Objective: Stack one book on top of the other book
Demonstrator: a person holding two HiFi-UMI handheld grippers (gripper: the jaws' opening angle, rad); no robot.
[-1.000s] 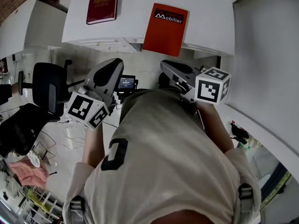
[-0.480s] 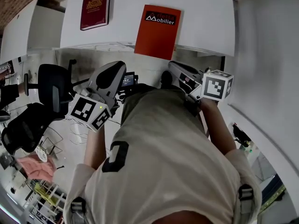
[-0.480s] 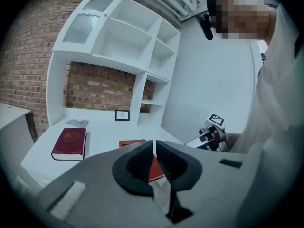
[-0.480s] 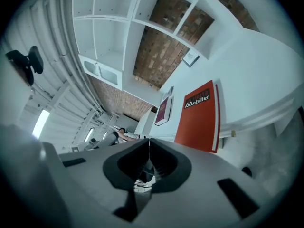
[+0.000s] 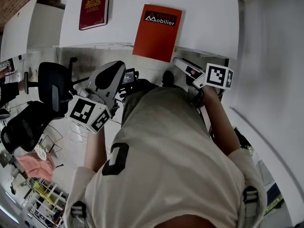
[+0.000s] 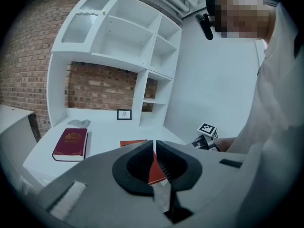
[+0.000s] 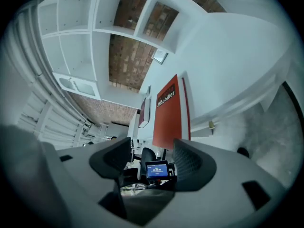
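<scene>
An orange book [image 5: 156, 32] lies on the white desk [image 5: 209, 18] and juts out over its front edge. A maroon book [image 5: 93, 8] lies flat to its left, apart from it. My right gripper [image 5: 178, 62] is just below the desk's edge, next to the orange book's near right corner. Its jaws have just been opening and stand open with nothing between them [image 7: 152, 158]; the orange book [image 7: 168, 113] is ahead. My left gripper [image 6: 155, 148] is shut and empty, held lower by my chest, short of the maroon book [image 6: 71, 144].
White shelving [image 6: 118, 56] rises behind the desk against a brick wall, with a small picture frame [image 6: 124, 114] on the desk. A black office chair [image 5: 50, 87] stands on the floor at the left. A white wall [image 5: 270, 56] runs along the right.
My right gripper has gone forward to the desk's front edge beside the orange book and rolled. The left gripper has shifted only a little.
</scene>
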